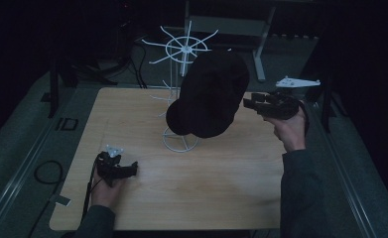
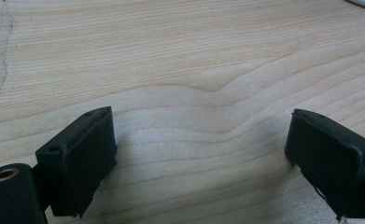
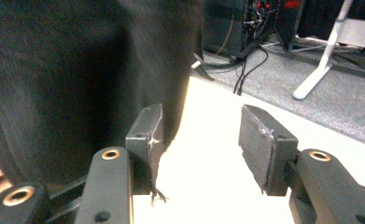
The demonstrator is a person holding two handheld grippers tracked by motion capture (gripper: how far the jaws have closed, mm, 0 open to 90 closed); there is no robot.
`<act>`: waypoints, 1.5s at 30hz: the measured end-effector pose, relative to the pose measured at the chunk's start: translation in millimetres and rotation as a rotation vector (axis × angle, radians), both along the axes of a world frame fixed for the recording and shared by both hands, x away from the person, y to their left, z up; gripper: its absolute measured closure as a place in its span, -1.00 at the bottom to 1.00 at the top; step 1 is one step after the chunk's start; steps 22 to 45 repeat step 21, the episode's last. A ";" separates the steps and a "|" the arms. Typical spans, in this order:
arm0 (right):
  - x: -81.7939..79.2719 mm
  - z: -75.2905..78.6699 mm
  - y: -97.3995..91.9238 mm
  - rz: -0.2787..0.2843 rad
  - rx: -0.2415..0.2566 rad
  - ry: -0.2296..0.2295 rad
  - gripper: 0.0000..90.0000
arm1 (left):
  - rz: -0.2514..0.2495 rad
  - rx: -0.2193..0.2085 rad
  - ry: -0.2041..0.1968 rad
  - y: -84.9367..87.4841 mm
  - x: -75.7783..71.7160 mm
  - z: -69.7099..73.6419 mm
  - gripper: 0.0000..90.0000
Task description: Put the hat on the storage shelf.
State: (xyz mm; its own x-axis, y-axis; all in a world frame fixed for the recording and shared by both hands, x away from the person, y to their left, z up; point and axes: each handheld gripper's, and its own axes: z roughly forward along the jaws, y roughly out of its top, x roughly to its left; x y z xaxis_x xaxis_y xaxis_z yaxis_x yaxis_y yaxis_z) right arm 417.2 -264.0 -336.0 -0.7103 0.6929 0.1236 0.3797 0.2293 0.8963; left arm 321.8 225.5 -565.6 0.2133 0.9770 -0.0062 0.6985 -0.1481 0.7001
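A black cap (image 1: pixel 209 94) is hanging on the white wire rack (image 1: pixel 181 141) at mid-table, covering its upper arms. The right gripper (image 1: pixel 248 102) is sitting just beside the cap's right edge, jaws parted with nothing between them. The left gripper (image 1: pixel 132 167) is resting low over the wooden table (image 1: pixel 206 188), jaws standing wide and holding nothing.

No readable text, labels, brands, numbers or signs on anything in view.
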 end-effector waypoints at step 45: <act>-7.4 -45.9 -3.2 -0.038 -0.090 0.066 0.78 | -0.001 0.000 0.001 0.0 0.0 0.1 -0.80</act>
